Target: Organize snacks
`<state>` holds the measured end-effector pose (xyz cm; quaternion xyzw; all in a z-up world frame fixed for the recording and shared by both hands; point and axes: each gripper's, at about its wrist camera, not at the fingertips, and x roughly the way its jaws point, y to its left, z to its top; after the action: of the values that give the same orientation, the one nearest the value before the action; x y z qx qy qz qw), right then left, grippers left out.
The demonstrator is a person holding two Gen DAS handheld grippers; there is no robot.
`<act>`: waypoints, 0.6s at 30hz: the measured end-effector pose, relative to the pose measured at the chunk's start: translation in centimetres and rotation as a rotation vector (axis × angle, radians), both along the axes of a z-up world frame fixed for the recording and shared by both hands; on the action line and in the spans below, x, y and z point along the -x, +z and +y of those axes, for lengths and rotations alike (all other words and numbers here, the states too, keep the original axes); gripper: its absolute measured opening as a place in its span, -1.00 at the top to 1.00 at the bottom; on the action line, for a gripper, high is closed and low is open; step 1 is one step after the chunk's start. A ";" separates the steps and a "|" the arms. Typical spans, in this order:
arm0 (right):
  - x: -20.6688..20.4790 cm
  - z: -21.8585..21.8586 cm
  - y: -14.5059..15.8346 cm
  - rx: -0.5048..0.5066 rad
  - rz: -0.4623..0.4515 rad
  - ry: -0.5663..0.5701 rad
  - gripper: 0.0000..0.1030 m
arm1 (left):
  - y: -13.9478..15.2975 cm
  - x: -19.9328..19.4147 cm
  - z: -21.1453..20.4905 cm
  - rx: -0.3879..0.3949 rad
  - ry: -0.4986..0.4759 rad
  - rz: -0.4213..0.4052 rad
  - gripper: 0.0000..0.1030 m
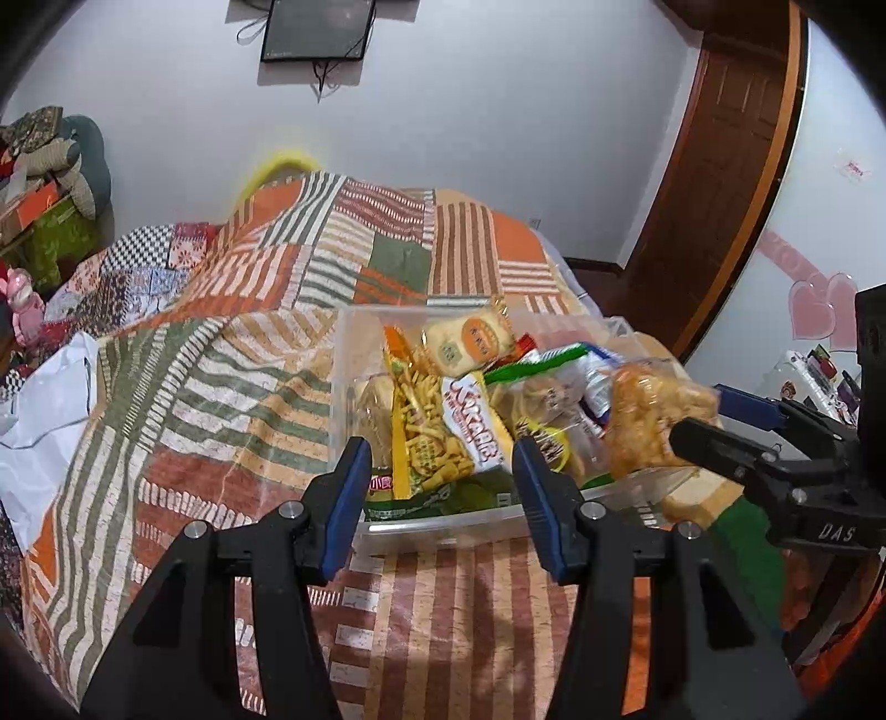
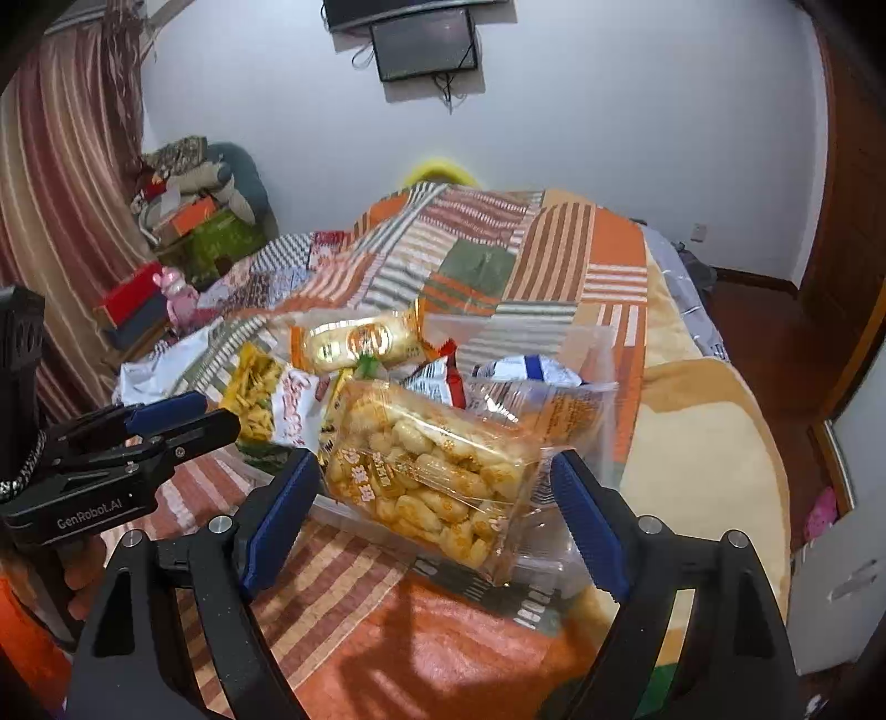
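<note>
Now most snacks lie in our clear box (image 1: 354,399), our left gripper (image 1: 440,498) is open and empty, and our right gripper (image 2: 437,518) holds the last puffed-snack bag (image 2: 426,476).

Showing a bedroom with plain white walls (image 1: 498,138), a dark screen (image 1: 317,29) hanging high with cables trailing below it. Filling the middle, a bed (image 2: 709,421) lying under a patchwork quilt (image 1: 266,288) of orange, green and striped squares, with folded bedding and boxes (image 2: 194,188) piling up beside a striped curtain (image 2: 61,166). Standing at the right, a brown wooden door (image 1: 720,183), with reddish floor (image 2: 758,327) showing below.
</note>
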<state>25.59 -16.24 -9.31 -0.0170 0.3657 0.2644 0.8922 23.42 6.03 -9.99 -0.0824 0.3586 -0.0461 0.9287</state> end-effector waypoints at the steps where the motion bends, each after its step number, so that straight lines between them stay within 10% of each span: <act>1: 0.2 -0.2 0.5 -0.007 -0.009 -0.005 -0.62 | 0.5 0.3 -0.1 -0.004 0.002 -0.012 -0.02; 18: 8.7 -3.2 9.1 -0.117 -0.247 -0.021 -0.86 | 12.0 11.0 -3.0 -0.024 0.008 -0.350 -0.54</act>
<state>16.92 -19.49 -0.19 0.0064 0.2370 0.2719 0.9326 12.42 3.06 1.97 -0.0636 0.1916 -0.0519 0.9780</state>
